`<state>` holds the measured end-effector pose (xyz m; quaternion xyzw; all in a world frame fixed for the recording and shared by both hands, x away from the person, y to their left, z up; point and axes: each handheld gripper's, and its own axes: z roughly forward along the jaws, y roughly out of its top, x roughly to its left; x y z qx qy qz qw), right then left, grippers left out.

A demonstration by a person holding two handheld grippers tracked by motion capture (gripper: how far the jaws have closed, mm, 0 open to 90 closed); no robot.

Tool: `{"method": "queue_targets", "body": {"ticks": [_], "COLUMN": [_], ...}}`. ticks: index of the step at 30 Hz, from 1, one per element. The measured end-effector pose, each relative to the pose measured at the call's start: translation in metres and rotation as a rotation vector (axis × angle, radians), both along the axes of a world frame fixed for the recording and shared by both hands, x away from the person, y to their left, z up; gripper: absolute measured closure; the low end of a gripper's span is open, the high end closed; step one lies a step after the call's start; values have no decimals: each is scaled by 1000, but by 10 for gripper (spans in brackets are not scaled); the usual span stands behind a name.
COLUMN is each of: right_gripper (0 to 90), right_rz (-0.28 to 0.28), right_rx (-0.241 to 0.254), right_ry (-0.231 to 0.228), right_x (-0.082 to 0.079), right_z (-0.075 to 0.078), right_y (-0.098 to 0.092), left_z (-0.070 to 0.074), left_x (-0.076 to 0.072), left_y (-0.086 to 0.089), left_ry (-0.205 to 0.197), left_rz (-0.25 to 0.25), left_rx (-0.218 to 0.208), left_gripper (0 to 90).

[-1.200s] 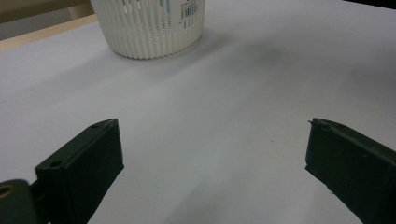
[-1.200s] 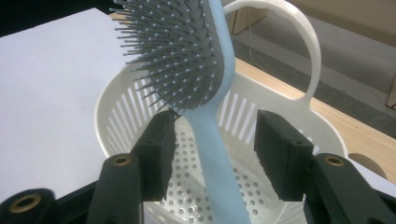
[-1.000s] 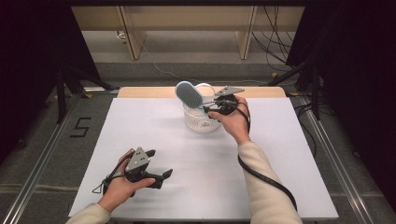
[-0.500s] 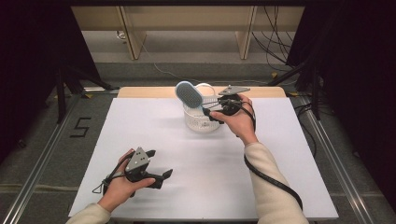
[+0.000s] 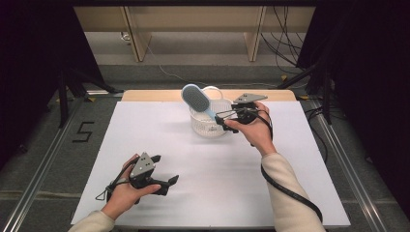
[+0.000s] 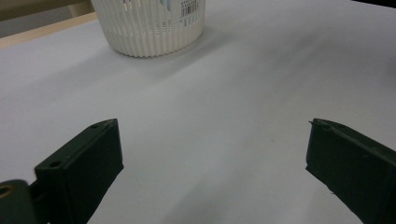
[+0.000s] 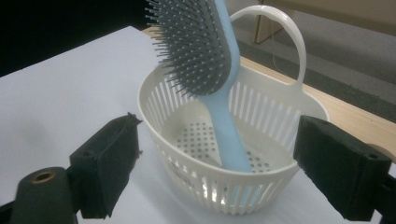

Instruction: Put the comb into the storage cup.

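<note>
White tabletop, basket near far edge. Hairbrush now standing handle-down inside, seemingly leaning on rim. Right gripper jaws just opened, empty, backing off. Left gripper idle, agape. Placement likely finished.

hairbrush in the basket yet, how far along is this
Done: the hairbrush stands handle-down in the white basket, head leaning out over the rim. In hand: nothing; the right claw has just been opening and sits beside the basket with its jaws wide and off the brush. The left claw is open over the table. Left: probably just pulling the right hand back.
</note>
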<state>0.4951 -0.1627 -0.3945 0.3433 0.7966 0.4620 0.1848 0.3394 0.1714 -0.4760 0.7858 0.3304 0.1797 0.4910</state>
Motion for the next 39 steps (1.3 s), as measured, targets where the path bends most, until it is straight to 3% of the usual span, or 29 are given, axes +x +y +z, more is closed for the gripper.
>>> {"method": "queue_targets", "body": {"ticks": [27, 39], "right_gripper": [146, 144], "right_rz": [2, -23], "right_rx": [23, 19], "right_ry": [-29, -35], "right_x": [-37, -53], "right_z": [-13, -17], "right_y": [-35, -59], "left_z": [0, 0], "left_x": [1, 0], "left_y": [0, 0], "left_ry": [4, 2], "left_rz": [3, 3], "left_rx": [0, 0], "left_gripper": [31, 31]}}
